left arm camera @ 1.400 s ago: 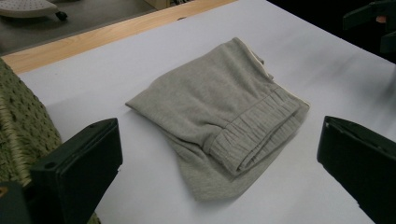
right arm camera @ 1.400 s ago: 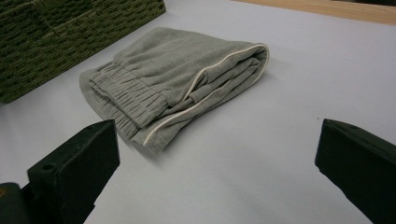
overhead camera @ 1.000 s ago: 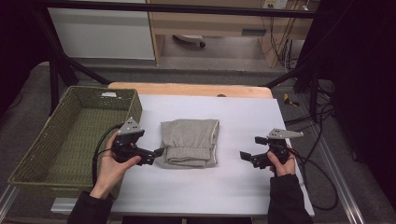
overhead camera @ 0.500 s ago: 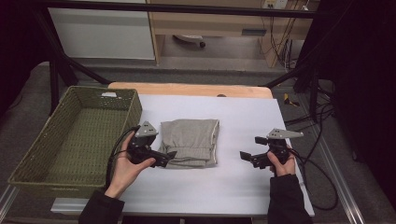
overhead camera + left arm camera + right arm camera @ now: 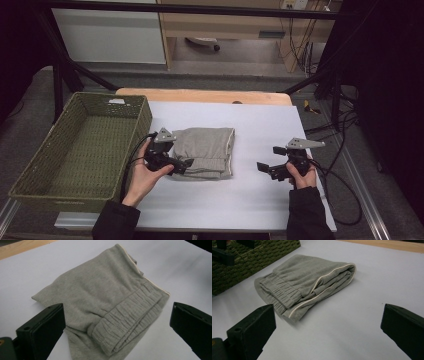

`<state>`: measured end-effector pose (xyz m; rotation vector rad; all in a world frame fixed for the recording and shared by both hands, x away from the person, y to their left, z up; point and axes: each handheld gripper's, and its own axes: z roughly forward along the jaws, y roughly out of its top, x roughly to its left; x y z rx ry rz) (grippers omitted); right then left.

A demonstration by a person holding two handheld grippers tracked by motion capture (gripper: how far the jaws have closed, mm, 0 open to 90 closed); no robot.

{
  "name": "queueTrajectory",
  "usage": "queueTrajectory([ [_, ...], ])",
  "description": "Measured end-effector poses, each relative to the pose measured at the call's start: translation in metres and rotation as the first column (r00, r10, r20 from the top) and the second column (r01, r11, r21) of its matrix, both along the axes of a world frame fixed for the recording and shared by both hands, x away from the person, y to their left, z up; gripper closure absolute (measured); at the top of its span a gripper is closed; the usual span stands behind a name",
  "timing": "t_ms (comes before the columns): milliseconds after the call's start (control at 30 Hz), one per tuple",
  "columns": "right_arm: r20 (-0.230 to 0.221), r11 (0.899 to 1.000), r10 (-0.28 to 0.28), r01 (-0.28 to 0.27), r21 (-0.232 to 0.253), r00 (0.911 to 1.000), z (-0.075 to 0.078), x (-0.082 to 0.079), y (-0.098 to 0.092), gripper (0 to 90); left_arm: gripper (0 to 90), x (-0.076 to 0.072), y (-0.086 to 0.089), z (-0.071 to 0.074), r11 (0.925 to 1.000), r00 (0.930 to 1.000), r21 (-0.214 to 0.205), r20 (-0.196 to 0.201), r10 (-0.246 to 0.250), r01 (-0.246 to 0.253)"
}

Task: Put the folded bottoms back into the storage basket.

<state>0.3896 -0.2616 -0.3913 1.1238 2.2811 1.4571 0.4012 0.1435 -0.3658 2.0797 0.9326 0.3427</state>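
Folded grey garment (image 5: 206, 151): lies flat near the middle of the white worktop (image 5: 260, 200), just right of the wicker basket (image 5: 55, 165). Judged soft, light and limp jersey; it will sag and may unfold if lifted by one layer only. The thickest part is the gathered elastic waistband (image 5: 125, 322) at the near edge, where all layers stack. A bite across that band, taking the full bundle, looks the surest hold. A pale piped seam (image 5: 322, 282) runs along the right fold.

Wicker basket: large, rectangular, olive weave, standing at the left edge of the worktop. Its interior is bare apart from a small white tag (image 5: 116, 101) at the far wall.

Left claw (image 5: 184, 165): spread wide, jaws either side of the garment's near left corner, gripping nothing.

Right claw (image 5: 264, 167): spread, empty, resting well apart to the garment's right.
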Motion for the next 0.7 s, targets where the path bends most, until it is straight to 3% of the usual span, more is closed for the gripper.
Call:
queueTrajectory([
  [433,-0.002,1.000,0.002,-0.002,-0.001,1.0000,0.000,0.000,0.001,0.6,0.0,0.017,-0.007,-0.014,0.9984,0.9985,0.028,-0.022,0.050,-0.049],
  [700,0.000,1.000,0.005,-0.005,-0.004,1.0000,-0.001,0.001,0.001,0.6,0.4,0.029,-0.009,-0.024,0.9935,0.9931,0.040,-0.045,0.108,-0.107],
])
